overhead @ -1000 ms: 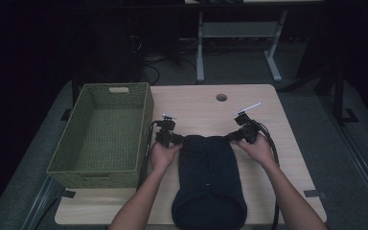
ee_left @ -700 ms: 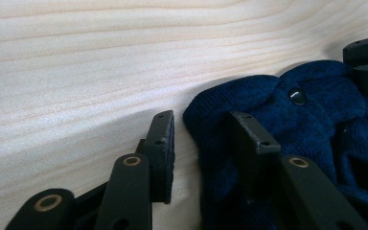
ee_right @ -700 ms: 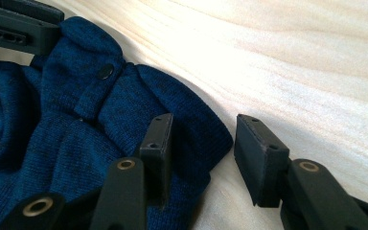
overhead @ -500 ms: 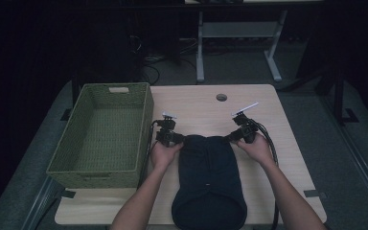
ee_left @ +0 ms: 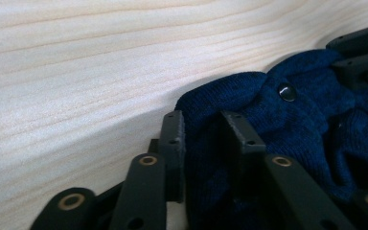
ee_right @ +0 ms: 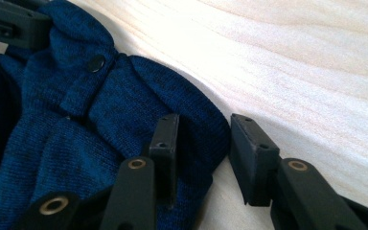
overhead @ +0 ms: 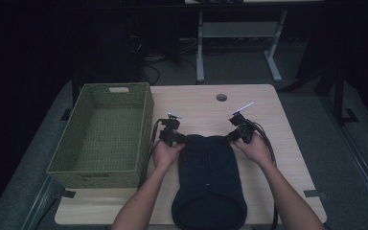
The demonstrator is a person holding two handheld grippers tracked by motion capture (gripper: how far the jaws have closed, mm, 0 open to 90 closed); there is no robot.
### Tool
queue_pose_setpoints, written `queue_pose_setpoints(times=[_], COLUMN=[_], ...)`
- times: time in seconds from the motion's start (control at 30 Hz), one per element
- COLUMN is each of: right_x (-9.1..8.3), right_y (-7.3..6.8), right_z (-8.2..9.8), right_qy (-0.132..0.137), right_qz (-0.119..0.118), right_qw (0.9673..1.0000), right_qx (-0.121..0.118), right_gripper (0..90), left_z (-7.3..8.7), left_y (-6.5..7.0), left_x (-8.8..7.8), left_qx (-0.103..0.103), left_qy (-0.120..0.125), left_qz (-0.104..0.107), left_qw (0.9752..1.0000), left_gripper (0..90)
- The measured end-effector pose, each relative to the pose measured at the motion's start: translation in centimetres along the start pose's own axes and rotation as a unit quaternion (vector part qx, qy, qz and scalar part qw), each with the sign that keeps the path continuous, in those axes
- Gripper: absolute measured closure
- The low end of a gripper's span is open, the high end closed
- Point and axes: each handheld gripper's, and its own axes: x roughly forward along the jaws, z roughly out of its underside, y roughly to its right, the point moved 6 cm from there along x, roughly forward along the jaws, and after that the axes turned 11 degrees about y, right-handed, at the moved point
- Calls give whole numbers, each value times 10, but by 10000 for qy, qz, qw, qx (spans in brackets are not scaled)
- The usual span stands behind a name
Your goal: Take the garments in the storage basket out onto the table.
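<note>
Pale wooden desk (overhead: 268,158) carrying a dark blue garment (overhead: 208,182) beside a green basket (overhead: 103,136).
Left tool (ee_left: 203,125) and right tool (ee_right: 202,128), jaws just closing, are straddling the garment's far corners, part open.

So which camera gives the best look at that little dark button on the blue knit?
The right gripper view: the button sits sharp on the blue knit garment's placket, near the collar. The left gripper view shows it too, smaller and shiny. From the high view the garment is a dark shape; the button is too small to make out.
</note>
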Motion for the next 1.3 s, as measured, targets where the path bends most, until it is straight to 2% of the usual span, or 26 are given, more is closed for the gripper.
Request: queue_pose_setpoints(times=[0.17,0.27,0.33,0.5,0.67,0.77,1.07,1.23,1.3], right_x=[0,-1,0,-1,-6,-9,-18,-27,-31], right_y=[2,4,3,2,-1,-2,-4,-6,-6], right_z=[-1,-2,-2,-3,-10,-14,-20,-28,-32], right_qy=[23,49,30,11,23,46,138,250,313], right_qz=[-97,-101,-94,-162,-160,-152,-166,-163,-180], right_qw=[9998,9997,9998,9998,9999,9999,9997,9995,9992], right_qx=[155,203,182,144,42,-53,-95,-141,-144], right_gripper=[625,630,640,730,766,774,785,790,791], left_z=[-1,-1,-1,-4,-8,-11,-22,-32,-36], left_y=[0,0,0,1,1,1,4,8,8], left_x=[0,0,0,-1,-4,-6,-11,-17,-20], left_qx=[111,53,73,173,222,250,281,272,314], left_qy=[-66,-83,-88,-107,-103,-69,8,164,146], left_qz=[1,68,68,41,45,24,45,42,62], left_qw=[9999,9999,9999,9998,9997,9997,9996,9995,9994], left_gripper=[764,771,772,791,799,802,803,803,803])
